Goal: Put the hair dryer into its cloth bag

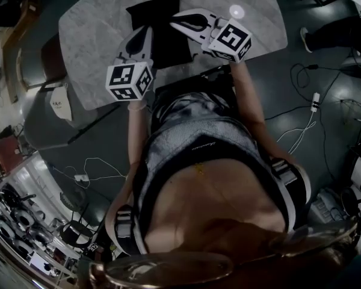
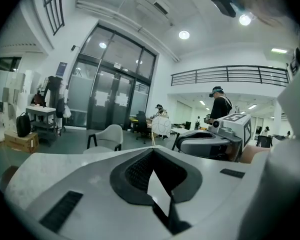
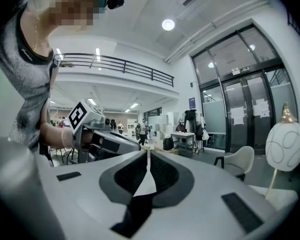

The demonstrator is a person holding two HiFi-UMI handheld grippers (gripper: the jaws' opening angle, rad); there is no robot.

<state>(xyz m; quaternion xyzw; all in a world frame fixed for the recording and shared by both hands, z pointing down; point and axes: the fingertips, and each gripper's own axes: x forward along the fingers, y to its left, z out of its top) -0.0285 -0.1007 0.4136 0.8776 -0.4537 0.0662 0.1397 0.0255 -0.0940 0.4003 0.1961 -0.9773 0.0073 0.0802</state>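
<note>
Left claw (image 2: 153,150) and right claw (image 3: 148,152) are both pressed together, empty, held level above bag (image 1: 160,34) on table (image 1: 256,14), probably parked clear; no dryer visible.

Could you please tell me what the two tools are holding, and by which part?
The left tool and right tool each pinch the black cloth bag by an edge.

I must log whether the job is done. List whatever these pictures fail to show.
1. Hair dryer: seen in no view. The dark head view does not show whether it lies inside the black bag.
2. Bag's lower part: covered in the head view by the left gripper and the right gripper, both shut and empty.
3. Bag, close up: neither gripper view shows it; both look across the room.
</note>
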